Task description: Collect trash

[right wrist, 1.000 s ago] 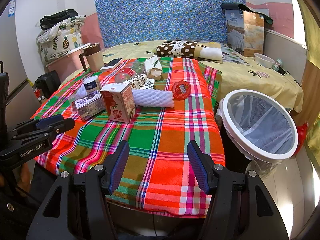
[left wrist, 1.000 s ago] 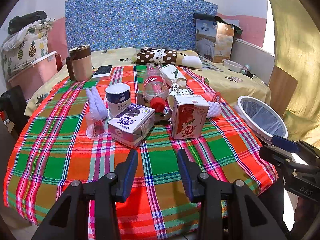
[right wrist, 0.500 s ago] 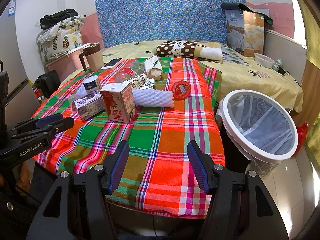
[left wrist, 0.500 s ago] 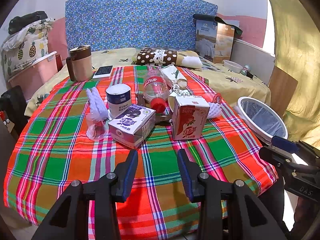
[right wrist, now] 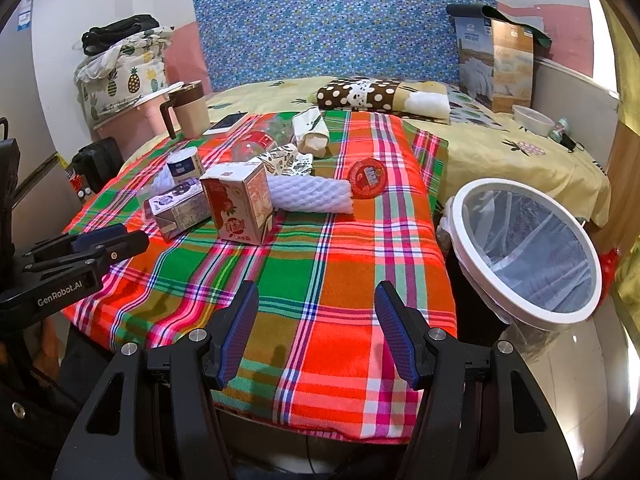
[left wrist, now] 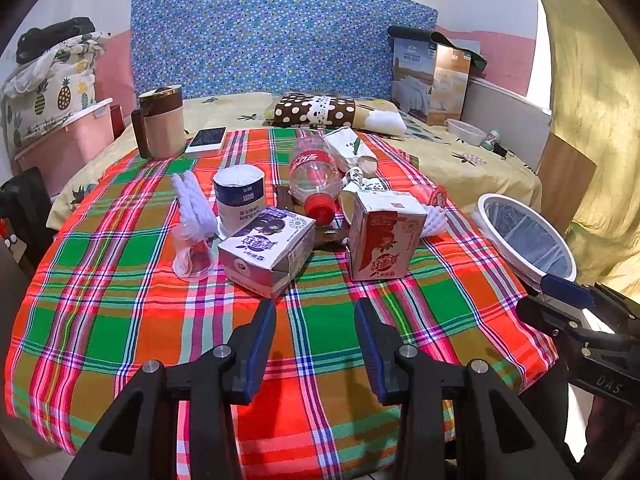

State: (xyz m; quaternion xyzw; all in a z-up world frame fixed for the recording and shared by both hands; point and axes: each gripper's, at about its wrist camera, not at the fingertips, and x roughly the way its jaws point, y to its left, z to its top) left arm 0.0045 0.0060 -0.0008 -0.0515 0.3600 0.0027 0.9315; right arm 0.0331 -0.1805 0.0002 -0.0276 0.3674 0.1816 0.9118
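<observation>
While both grippers are hovering agape and empty, trash is waiting ahead.
Left gripper point(left wrist: 315, 334) is facing the purple carton point(left wrist: 267, 249); right gripper point(right wrist: 316, 330) is hanging left of the bin point(right wrist: 527, 249).

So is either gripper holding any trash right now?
No. The left gripper and right gripper are both open and empty above the plaid tablecloth.

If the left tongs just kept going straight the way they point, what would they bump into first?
Probably the purple milk carton, lying on the plaid tablecloth just ahead and slightly left of the open left tongs. The upright red carton stands slightly right. Depth is hard to judge; they might slip between the two.
</observation>
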